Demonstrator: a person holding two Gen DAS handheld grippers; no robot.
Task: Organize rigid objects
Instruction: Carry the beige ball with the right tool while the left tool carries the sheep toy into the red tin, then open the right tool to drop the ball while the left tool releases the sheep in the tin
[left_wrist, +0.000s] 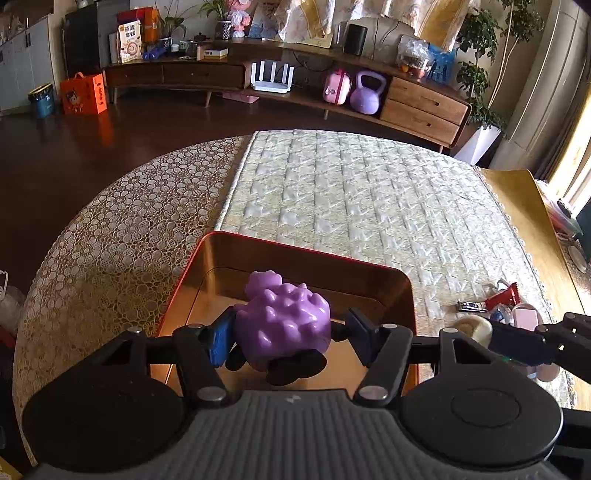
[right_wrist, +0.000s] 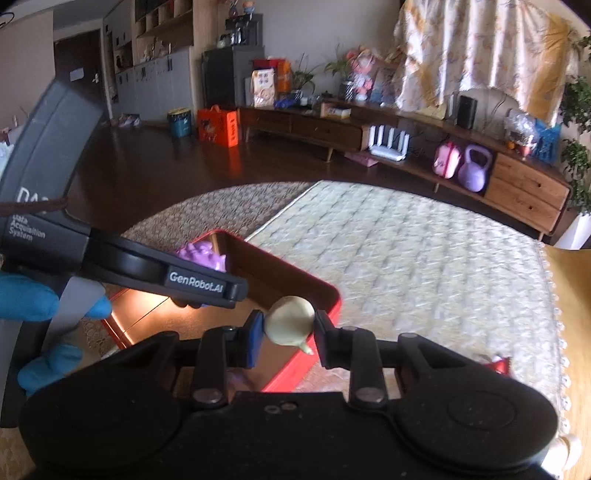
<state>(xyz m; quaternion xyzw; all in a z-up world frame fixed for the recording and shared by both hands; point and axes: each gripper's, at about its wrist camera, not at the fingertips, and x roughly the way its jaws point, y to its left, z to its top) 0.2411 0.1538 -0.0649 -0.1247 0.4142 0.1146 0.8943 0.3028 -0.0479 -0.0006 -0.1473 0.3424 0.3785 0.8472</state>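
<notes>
Left gripper (left_wrist: 282, 341) jaws clamp the purple spiky toy (left_wrist: 284, 323) over the red tin box (left_wrist: 295, 254) near the bench's front edge, poised to drop it in; right gripper (right_wrist: 284, 334) jaws pinch a cream garlic-shaped toy (right_wrist: 290, 325) above the box's corner, likely next in

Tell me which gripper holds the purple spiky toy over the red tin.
The left gripper holds the purple spiky toy above the red tin. The right gripper grips a small cream garlic-shaped object instead.
</notes>
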